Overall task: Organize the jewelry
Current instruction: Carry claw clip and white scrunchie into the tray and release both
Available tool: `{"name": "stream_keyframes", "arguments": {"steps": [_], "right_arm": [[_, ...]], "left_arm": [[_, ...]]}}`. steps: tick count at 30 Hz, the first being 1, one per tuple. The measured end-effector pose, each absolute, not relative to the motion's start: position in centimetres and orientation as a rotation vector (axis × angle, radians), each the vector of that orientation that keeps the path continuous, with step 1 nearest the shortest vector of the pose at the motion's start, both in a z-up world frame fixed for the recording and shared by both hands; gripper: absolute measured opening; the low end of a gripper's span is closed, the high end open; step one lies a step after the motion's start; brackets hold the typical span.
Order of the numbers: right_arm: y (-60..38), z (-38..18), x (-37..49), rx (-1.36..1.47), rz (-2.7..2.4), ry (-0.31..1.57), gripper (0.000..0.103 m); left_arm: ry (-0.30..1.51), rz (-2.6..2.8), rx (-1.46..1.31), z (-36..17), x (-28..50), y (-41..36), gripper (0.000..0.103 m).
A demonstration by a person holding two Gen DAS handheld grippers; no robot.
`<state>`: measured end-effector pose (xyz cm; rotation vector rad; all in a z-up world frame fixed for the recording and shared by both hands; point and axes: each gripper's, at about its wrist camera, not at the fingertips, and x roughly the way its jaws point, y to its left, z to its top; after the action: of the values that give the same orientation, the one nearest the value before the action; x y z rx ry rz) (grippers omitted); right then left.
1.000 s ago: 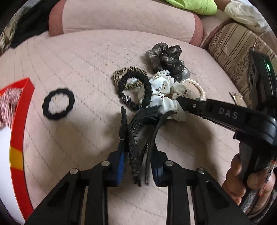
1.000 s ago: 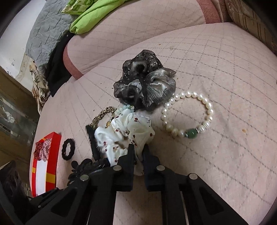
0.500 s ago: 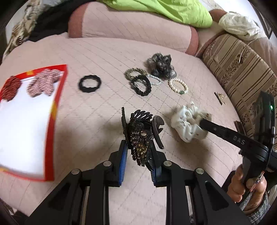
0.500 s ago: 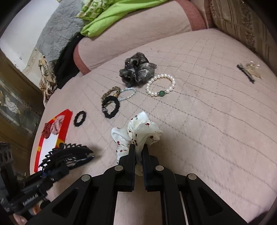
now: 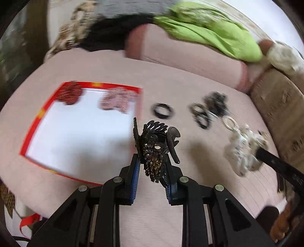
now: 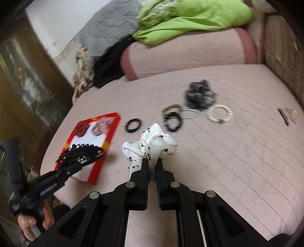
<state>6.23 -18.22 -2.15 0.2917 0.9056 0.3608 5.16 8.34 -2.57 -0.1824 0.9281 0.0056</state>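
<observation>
While we held both tools aloft over the sofa, each was clamped on one piece. Our left gripper (image 5: 153, 182) was clenched on a black hair clip (image 5: 153, 148) with a sequined body, its teeth sticking up past the blue pads (image 5: 135, 182). Our right gripper (image 6: 152, 171) pinched a white scrunchie (image 6: 152, 144) printed with cherries, the cloth bunched above the nearly closed jaws.

We judged this the carrying step: both pieces were up off the cushion and on their way to the tray (image 5: 38, 121), a white panel with a red rim lying at the left of the seat. Two reddish scrunchies (image 5: 72, 93) already sat along its far edge. From the right view the clip hung over the tray's near part; the white scrunchie was still short of it. Next we would need to lower the clip onto bare white, open the jaws without snagging its teeth, then bring the scrunchie across.

Left on the cushion (image 6: 228, 161) were a black band (image 6: 133, 125), a second black band (image 6: 173, 121) by a gold one, a dark scrunchie (image 6: 199, 95), a pearl bracelet (image 6: 219, 114) and a small clip (image 6: 286, 115) well apart at the right. Green cloth (image 6: 190, 17) and a grey blanket (image 6: 108, 30) lay over the backrest. Both views were blurred.
</observation>
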Motion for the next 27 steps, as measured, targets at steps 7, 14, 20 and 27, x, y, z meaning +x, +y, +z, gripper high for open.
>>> {"name": "stream_keyframes", "arguments": {"steps": [7,14,20,27], "right_arm": [[-9.7,-1.6,7.6,0.201,0.499,0.936,0.008],[-1.6,-3.0,9.4,0.124,0.600,0.989,0.008],[3.1,-6.4,10.6,0.078,0.629,1.064,0.008],[5.2,-9.5,10.7,0.056,0.645,1.131,0.009]], "left_arm": [[0.929,0.212,-0.307,-3.8,5.4,18.1,0.023],[0.962,0.355,-0.291,-5.5,6.7,24.0,0.023],[0.994,0.401,-0.273,-7.5,7.5,26.2,0.023],[0.985,0.401,-0.291,-7.9,7.9,26.8,0.025]]}}
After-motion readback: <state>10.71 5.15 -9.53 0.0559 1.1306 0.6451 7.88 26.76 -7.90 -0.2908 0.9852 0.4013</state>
